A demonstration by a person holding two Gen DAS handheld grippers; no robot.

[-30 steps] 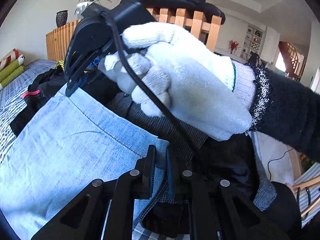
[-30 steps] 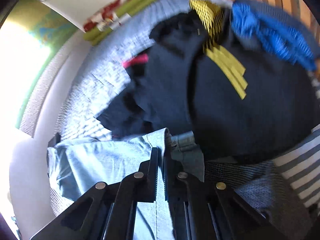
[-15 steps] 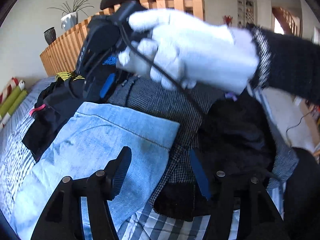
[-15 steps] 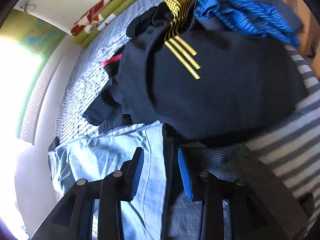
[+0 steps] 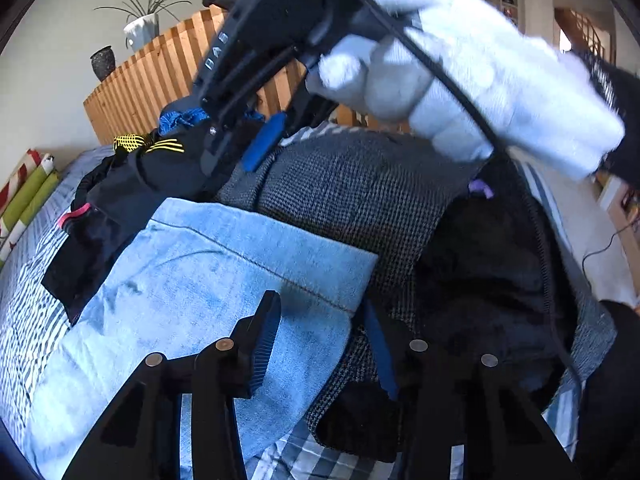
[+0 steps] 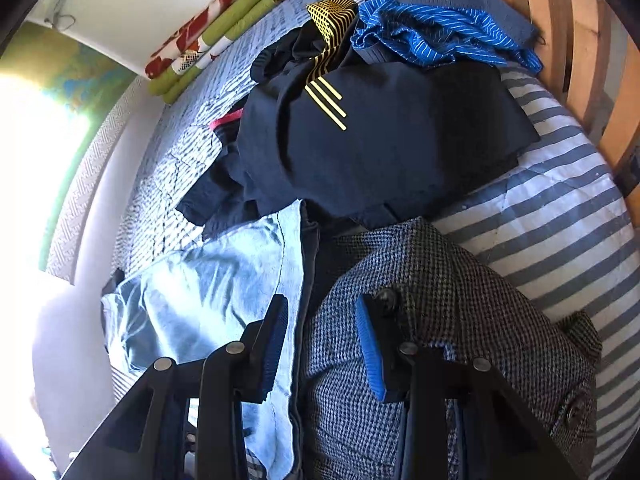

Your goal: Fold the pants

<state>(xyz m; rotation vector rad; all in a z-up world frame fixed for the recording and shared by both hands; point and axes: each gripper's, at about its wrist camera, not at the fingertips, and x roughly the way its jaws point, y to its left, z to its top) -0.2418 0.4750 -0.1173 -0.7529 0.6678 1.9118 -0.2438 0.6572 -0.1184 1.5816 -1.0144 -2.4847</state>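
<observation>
On the bed, we see the light blue pants (image 5: 208,280) lying folded flat beside a grey checked jacket (image 5: 352,200). Our left gripper (image 5: 320,340) is closing on nothing; our right gripper (image 6: 324,344) stands apart, empty. This fold looks done, so next we probably grab an edge again.

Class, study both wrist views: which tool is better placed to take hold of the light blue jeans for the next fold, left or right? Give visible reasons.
Probably left. The left tool, closing, straddles the corner of the light blue jeans. The right tool stands open, raised above the checked jacket.
</observation>
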